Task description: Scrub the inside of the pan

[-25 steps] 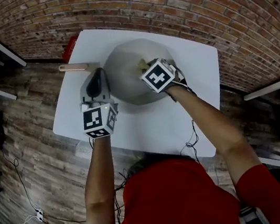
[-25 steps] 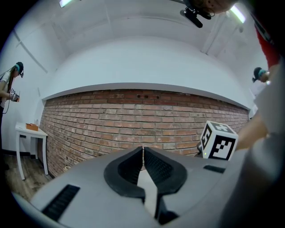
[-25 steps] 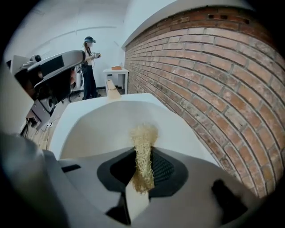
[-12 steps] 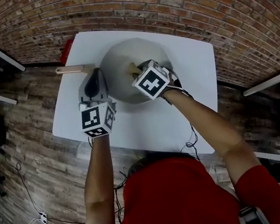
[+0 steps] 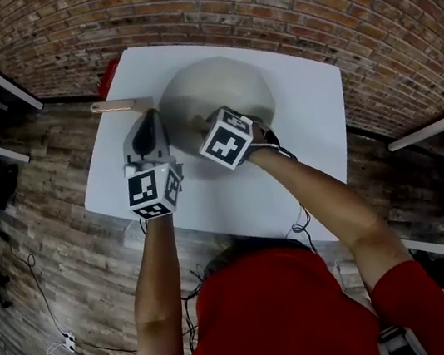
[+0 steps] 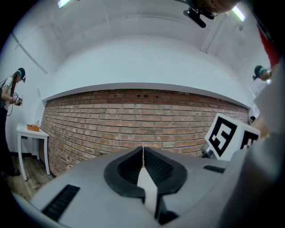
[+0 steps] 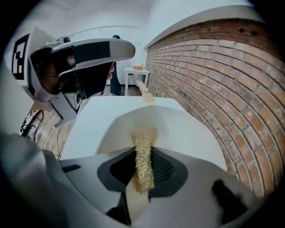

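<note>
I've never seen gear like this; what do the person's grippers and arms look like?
Left gripper and right gripper: smooth grey shells, black ribbed pads. Each carries a white cube with black square markers. The person wears a red short-sleeved shirt; a thin black cable hangs by the right arm.

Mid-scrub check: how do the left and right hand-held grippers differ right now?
The right hand-held gripper is clamped on a straw-coloured scrubber; the left hand-held gripper has its jaws together with nothing visible between them. The right one points into the pan; the left one sits by the pan's left edge, facing the brick wall. Both are shut.
</note>
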{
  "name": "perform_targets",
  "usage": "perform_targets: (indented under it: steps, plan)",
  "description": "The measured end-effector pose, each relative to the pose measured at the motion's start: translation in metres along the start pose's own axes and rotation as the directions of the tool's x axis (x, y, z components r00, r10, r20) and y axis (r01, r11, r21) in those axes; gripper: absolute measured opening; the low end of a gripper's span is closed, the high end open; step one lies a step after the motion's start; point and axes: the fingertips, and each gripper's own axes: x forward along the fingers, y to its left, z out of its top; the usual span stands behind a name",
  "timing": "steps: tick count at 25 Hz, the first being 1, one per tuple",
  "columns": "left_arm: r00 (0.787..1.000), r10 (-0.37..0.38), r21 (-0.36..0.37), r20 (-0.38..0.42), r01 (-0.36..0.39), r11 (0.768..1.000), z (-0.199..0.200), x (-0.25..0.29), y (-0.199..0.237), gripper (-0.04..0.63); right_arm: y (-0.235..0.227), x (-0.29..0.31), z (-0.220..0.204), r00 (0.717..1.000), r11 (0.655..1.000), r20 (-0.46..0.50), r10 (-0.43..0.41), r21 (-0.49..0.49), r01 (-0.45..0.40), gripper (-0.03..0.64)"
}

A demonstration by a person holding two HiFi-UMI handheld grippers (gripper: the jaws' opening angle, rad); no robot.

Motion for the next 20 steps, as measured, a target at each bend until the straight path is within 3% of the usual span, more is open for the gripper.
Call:
perform_targets:
  steps: [8,15,18,20]
  plan:
    - [0.999,-0.035,0.004,-0.009,0.035,0.999,-0.004,0.005,-0.018,0.021,-0.047,-0.026,-0.053,0.995,0.994,-0.053,-0.085,0.062,0.089,0.086]
    - [0.998,-0.066,0.013,-0.019,0.067,0.998,-0.005,0.011,-0.037,0.021,-0.06,-0.039,-0.064,0.993,0.989,-0.039,-0.113,0.096,0.116,0.086]
    - [0.997,-0.077,0.017,-0.012,0.077,0.997,0.003,0.012,-0.044,0.021,-0.061,-0.053,-0.052,0.992,0.983,0.041,-0.121,0.146,0.113,0.086]
    - [0.997,-0.083,0.017,0.0,0.083,0.996,0.013,0.011,-0.051,0.021,-0.064,-0.073,-0.035,0.977,0.975,0.165,-0.135,0.198,0.102,0.086]
